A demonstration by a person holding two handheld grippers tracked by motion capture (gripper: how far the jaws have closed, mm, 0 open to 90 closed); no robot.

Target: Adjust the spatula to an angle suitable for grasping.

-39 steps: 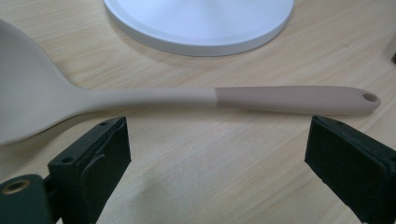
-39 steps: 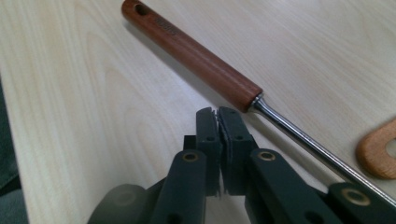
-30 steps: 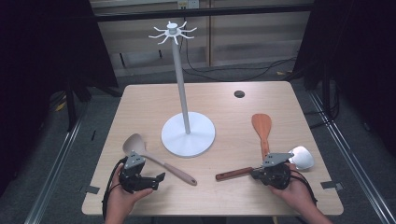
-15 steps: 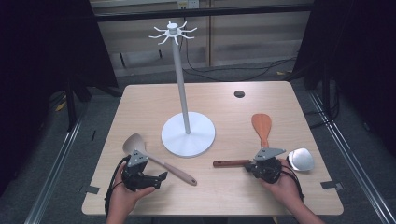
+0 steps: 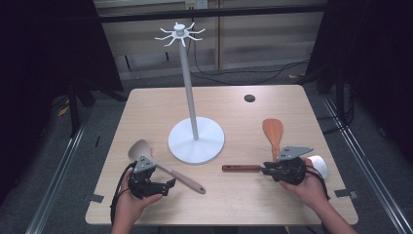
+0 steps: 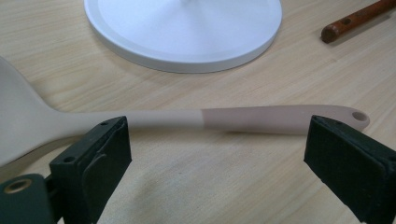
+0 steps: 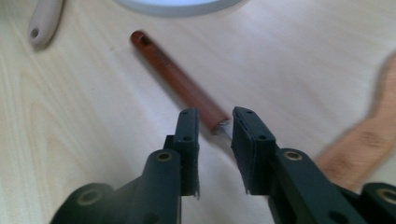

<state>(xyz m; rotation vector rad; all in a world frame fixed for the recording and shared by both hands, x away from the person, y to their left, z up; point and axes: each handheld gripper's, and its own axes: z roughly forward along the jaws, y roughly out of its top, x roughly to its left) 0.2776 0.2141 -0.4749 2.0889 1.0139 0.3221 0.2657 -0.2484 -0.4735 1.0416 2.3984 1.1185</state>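
A: So, what is the biggest thing here?

B: The wooden table (image 5: 292,204). In the middle of it stands the white stand (image 5: 196,141), a tall pole on a round flat base with little hooks on top.

A: What lies near the stand?

B: A pale spoon (image 5: 163,165) lies just left of the base. Its scoop end is nearer the base and its handle points away, toward the person. A brown wooden spatula (image 5: 272,131) lies to the right of the base. A tool with a dark brown handle (image 5: 242,168) lies just in front and right of the base. Far behind the stand, to the right, there is a small dark round spot (image 5: 250,98) on the table.

A: And the hands?

B: The left gripper (image 6: 217,163) sits by the pale spoon, left of the base. Its jaws are wide apart and hold nothing. The spoon handle lies just past them.

A: The other one?

B: The right gripper (image 7: 215,133) is at the brown handle's end. Its jaws are nearly closed around the thin metal part there. I cannot tell if they squeeze it. A white round thing (image 5: 319,165) sits beside that hand.
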